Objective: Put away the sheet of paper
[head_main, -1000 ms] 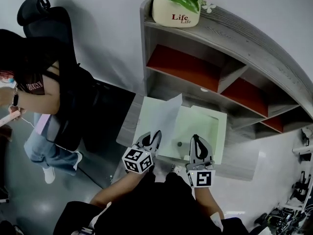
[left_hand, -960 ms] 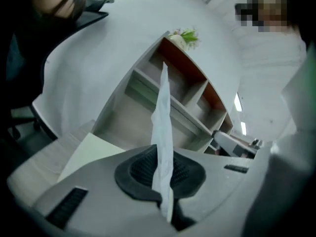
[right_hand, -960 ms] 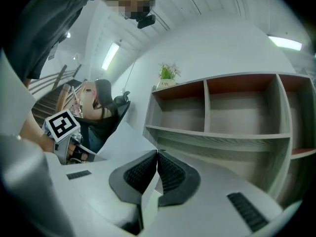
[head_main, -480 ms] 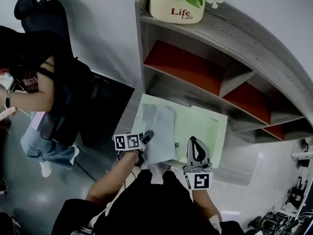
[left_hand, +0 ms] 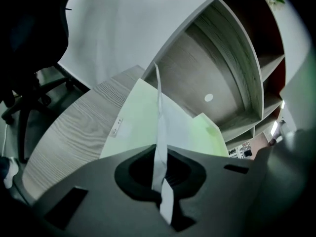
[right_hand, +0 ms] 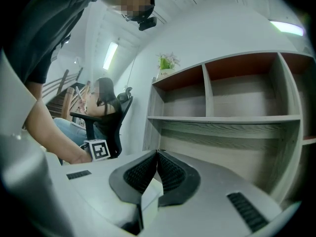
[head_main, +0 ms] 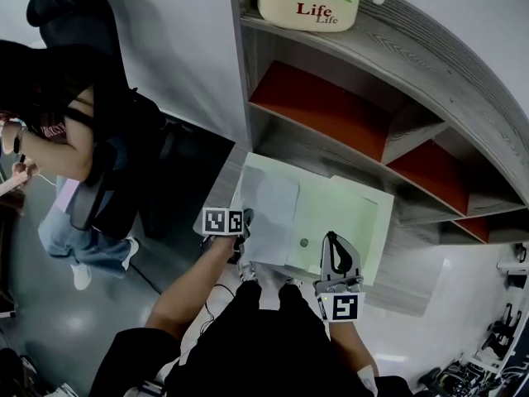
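Note:
A white sheet of paper (head_main: 269, 208) hangs slanted over the left part of a pale green folder (head_main: 340, 215) that lies on the grey desk (head_main: 221, 190). My left gripper (head_main: 245, 220) is shut on the sheet's near left edge. In the left gripper view the paper (left_hand: 160, 110) runs edge-on between the closed jaws of the left gripper (left_hand: 159, 154), above the folder (left_hand: 134, 118). My right gripper (head_main: 332, 242) sits at the folder's near edge, pointing level toward the shelves. Its jaws (right_hand: 157, 154) meet at the tips, and a pale strip of the folder's flap (right_hand: 149, 197) is pinched deep between them.
A grey shelf unit (head_main: 331, 110) with red-backed compartments stands just behind the desk, with a white plant pot (head_main: 307, 7) on top. At the left a seated person (head_main: 58, 122) and a black office chair (head_main: 70, 23) are beside the desk. A small dark snap (head_main: 303, 242) is on the folder.
My left gripper has sunk and rolled, bringing the sheet from standing upright down to a low slant over the folder. The right gripper has stayed in place.

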Demonstrator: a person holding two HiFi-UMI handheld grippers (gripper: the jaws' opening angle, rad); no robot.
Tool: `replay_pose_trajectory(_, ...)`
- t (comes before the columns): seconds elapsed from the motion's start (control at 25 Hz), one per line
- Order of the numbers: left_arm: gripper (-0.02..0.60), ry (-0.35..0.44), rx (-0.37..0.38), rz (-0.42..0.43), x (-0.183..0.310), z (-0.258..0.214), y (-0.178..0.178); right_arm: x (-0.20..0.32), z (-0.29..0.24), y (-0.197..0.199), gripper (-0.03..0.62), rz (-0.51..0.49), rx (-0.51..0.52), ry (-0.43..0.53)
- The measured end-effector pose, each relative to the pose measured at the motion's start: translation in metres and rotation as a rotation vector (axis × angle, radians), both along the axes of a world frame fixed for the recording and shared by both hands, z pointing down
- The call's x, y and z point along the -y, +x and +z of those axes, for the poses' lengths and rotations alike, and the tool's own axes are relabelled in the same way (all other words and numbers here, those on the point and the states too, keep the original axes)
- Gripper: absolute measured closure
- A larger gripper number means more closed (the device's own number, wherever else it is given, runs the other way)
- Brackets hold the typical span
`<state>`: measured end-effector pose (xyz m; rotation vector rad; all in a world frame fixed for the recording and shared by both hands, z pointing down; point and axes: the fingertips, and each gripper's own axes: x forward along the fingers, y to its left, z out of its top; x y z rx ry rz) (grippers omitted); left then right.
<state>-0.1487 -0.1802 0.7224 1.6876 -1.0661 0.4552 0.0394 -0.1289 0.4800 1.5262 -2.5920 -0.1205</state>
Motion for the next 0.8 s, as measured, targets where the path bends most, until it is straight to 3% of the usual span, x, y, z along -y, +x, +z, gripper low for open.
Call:
replay_pose_trajectory(0.2,0.571,0.029,0.039,-0.001,0.008,0.001,0.002,0.000,0.010,0.003,0.571,-0.007,-0.014,-0.020)
replay_pose_trajectory(0.36,0.571,0.026,0.074,0.001,0.006,0.005,0.004,-0.006,0.035,0.005,0.571,-0.030,-0.116,-0.109)
replay_pose_trajectory(0.6,0.571,0.050,0.121,0.035,0.009,0.004,0.019,-0.001,0.039,0.015,0.571,0.000,-0.044,-0.099)
replay_pose_trajectory(0.8,0.571,0.067,0.110,0.061,0.020,-0.001,0.042,0.003,0.040,0.030,0.571,0.023,-0.026,-0.081)
